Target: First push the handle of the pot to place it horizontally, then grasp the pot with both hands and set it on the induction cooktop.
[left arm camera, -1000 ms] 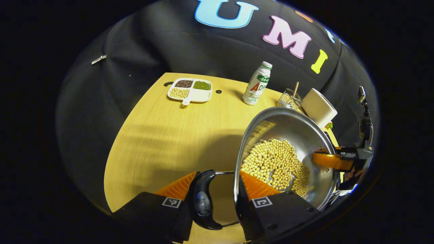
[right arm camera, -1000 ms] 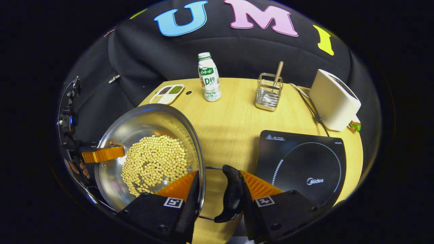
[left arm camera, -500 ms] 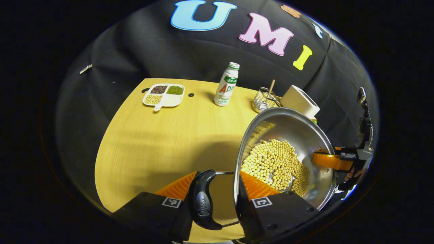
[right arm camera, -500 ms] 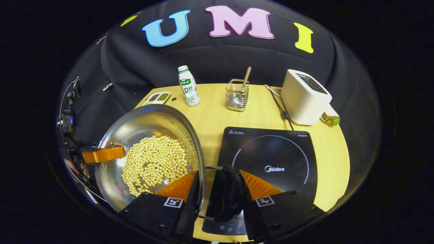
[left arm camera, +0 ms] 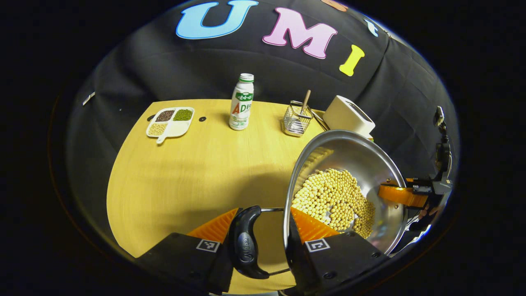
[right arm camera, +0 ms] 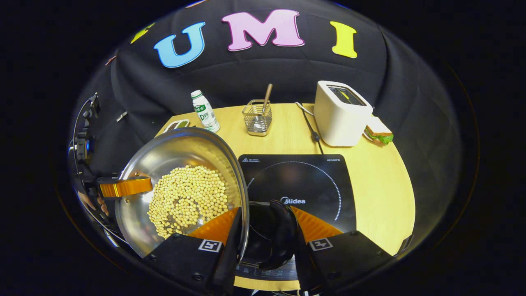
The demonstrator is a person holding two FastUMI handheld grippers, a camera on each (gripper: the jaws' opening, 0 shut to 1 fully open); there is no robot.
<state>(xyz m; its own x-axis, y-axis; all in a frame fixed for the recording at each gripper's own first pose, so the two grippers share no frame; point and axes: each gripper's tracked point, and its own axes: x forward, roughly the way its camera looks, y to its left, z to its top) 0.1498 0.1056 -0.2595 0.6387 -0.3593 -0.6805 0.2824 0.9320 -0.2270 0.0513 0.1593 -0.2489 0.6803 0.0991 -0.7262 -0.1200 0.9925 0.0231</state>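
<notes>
Wooden table (right arm camera: 382,181) carries all items; induction cooktop (right arm camera: 304,181) lies flat at its near centre in the right gripper view. Steel pot (right arm camera: 181,164), holding soybeans (right arm camera: 187,197), is held in the air between the two grippers, just left of the cooktop, its rim overlapping the cooktop's left edge. Left gripper (left arm camera: 259,224): fingers astride the pot's rim and black side handle (left arm camera: 245,242), clamped on the pot. Right gripper (right arm camera: 263,220): likewise clamped across rim and opposite handle (right arm camera: 281,234), above the cooktop's front. Toaster (right arm camera: 339,113), utensil rack (right arm camera: 258,117), bottle (right arm camera: 204,111) and divided dish (left arm camera: 170,122) stand at the far edge.
</notes>
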